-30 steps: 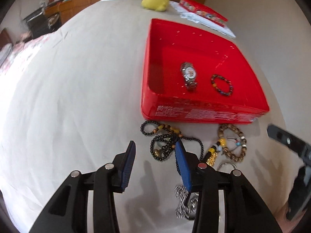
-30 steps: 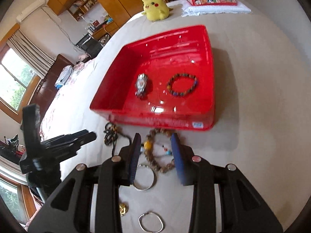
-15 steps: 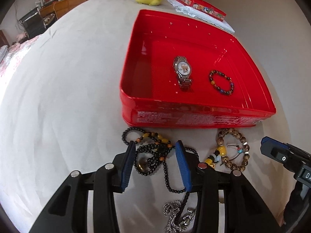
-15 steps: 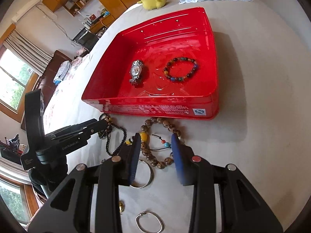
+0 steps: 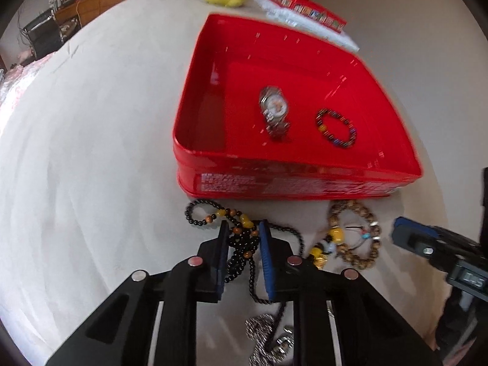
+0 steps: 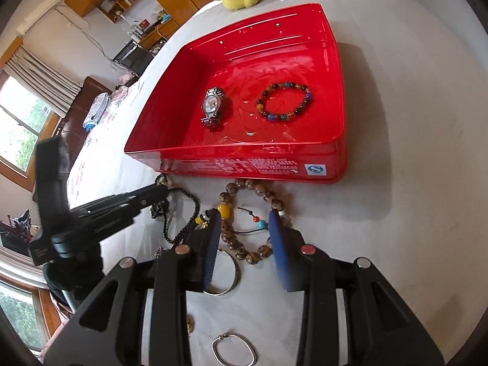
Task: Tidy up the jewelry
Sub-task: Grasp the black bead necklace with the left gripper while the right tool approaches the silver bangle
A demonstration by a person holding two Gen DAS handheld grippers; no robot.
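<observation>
Since a moment ago both grippers are sitting closer to the red tray (image 5: 305,180), and the left gripper (image 5: 244,228) has just been closing its jaws around the bunched black bead necklace (image 5: 241,244) on the bed, though I can't tell if the pads are actually pinching it. Right gripper (image 6: 245,216) is hanging with its jaws partly apart over the wooden bead bracelet (image 6: 262,195), gripping nothing. Watch (image 6: 213,106) and colourful bracelet (image 6: 285,100) are lying inside the tray.
</observation>
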